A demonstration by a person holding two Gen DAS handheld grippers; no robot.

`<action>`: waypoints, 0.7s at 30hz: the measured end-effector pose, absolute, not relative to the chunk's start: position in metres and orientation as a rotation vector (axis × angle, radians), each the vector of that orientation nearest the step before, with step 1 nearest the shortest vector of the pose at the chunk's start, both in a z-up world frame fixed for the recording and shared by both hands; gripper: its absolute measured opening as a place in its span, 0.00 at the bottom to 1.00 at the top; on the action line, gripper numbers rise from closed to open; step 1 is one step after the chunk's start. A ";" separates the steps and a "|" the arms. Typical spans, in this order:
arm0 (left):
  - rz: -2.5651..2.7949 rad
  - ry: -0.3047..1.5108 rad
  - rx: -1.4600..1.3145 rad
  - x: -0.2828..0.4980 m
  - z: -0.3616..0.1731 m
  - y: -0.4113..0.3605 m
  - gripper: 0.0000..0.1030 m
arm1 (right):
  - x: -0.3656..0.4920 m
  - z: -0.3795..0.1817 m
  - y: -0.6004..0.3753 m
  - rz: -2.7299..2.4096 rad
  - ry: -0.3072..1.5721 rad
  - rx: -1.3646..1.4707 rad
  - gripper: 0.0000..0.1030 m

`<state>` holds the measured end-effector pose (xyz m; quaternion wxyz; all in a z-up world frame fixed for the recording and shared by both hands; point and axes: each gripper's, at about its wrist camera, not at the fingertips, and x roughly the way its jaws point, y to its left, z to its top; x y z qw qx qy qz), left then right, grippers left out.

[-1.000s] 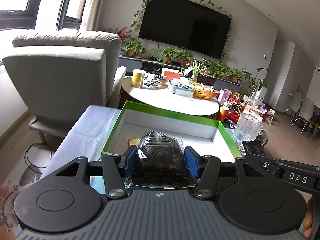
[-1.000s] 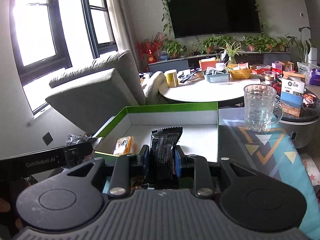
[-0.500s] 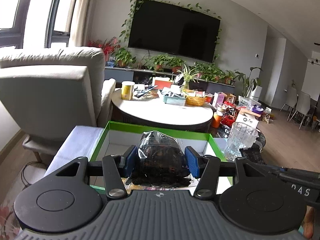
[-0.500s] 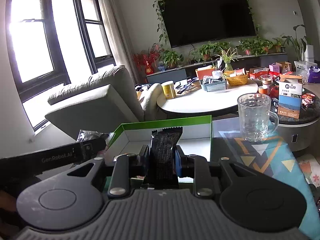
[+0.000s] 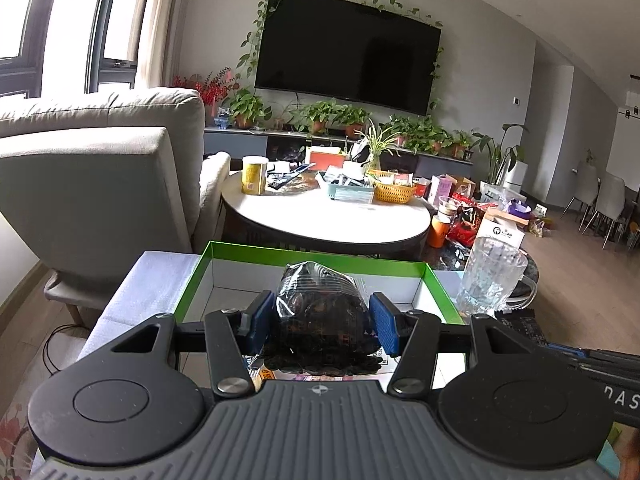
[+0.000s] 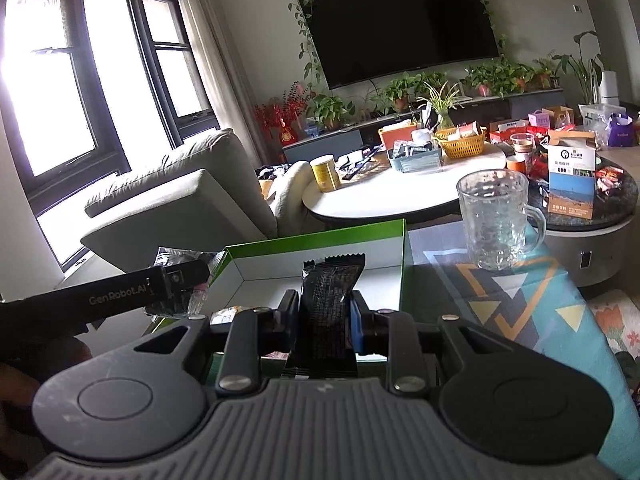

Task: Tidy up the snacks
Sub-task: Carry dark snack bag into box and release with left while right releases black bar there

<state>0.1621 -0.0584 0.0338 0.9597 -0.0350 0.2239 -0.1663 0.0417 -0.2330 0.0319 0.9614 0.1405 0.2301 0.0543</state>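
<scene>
A: Now, what is gripped by the left gripper [image 5: 320, 322]?

B: A rounded snack in a clear wrapper [image 5: 320, 312] with dark contents is pinched between its blue pads [image 5: 382, 330]. It is held up over the near edge of the green-rimmed box [image 5: 192, 280], whose inside is white.

A: And the right gripper [image 6: 325, 318]?

B: Its jaws are pressed close on a flat black snack bar [image 6: 326, 312], which is held upright, with its crimped top edge seen against the box's far wall. A small orange packet [image 6: 226, 314] can be seen lying inside the box, low at the left of the right wrist view, mostly hidden by the gripper.

A: Is the left tool seen from the right side?

B: Yes, its black body is seen at the left of that view, with the clear-wrapped snack at its tip, beside the box's left wall.

A: What is placed around the box?

B: A ribbed glass mug [image 6: 496, 220] is stood on the patterned cloth [image 6: 520, 300] just to the right of the box. A grey armchair [image 5: 100, 168] and a round white table [image 5: 328, 216] crowded with items are found beyond it.
</scene>
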 end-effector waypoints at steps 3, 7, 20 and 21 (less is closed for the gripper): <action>-0.336 0.456 -0.066 0.167 0.032 -0.060 0.48 | 0.042 0.031 -0.232 0.115 0.474 0.283 0.26; -0.337 0.460 -0.056 0.171 0.029 -0.062 0.48 | 0.043 0.030 -0.230 0.118 0.480 0.283 0.26; -0.332 0.485 -0.051 0.181 0.023 -0.063 0.50 | 0.045 0.028 -0.227 0.122 0.494 0.284 0.26; -0.331 0.487 -0.048 0.183 0.023 -0.063 0.52 | 0.046 0.028 -0.228 0.122 0.494 0.284 0.26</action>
